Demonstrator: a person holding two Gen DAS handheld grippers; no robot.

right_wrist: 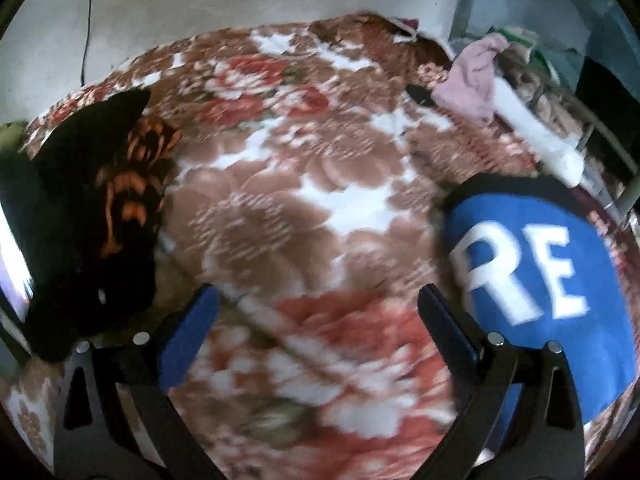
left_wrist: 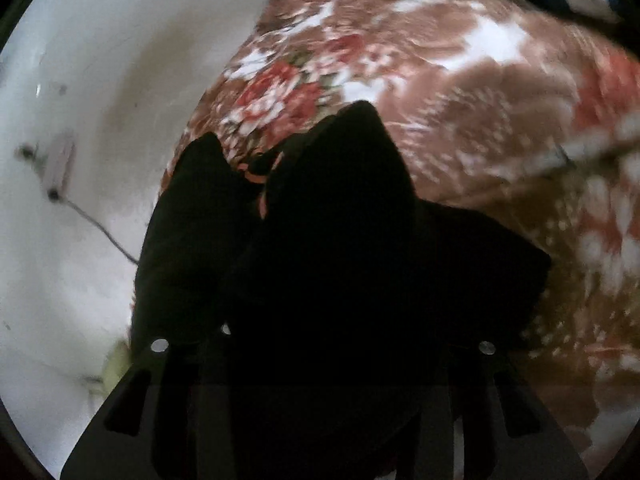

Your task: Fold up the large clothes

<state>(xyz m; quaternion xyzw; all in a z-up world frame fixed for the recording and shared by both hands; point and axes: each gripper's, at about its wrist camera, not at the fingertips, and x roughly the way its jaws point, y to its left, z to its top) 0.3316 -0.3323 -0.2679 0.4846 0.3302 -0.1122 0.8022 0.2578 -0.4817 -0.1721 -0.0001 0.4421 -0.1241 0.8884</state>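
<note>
A black garment with an orange print [left_wrist: 328, 248] fills the lower middle of the left wrist view and hides the fingers of my left gripper [left_wrist: 320, 320], which appears shut on it and holds it above the bed. The same garment [right_wrist: 92, 208] hangs at the left of the right wrist view. My right gripper [right_wrist: 318, 300] is open and empty over the floral blanket [right_wrist: 304, 200]. A folded blue cloth with white letters "RE" [right_wrist: 540, 280] lies on the blanket just right of its right finger [right_wrist: 448, 324].
The floral blanket [left_wrist: 480, 120] covers the bed. A white wall [left_wrist: 100, 80] with a cable stands on the left. Pink and white clothes [right_wrist: 476, 84] are heaped at the bed's far right by a metal rack [right_wrist: 600, 128].
</note>
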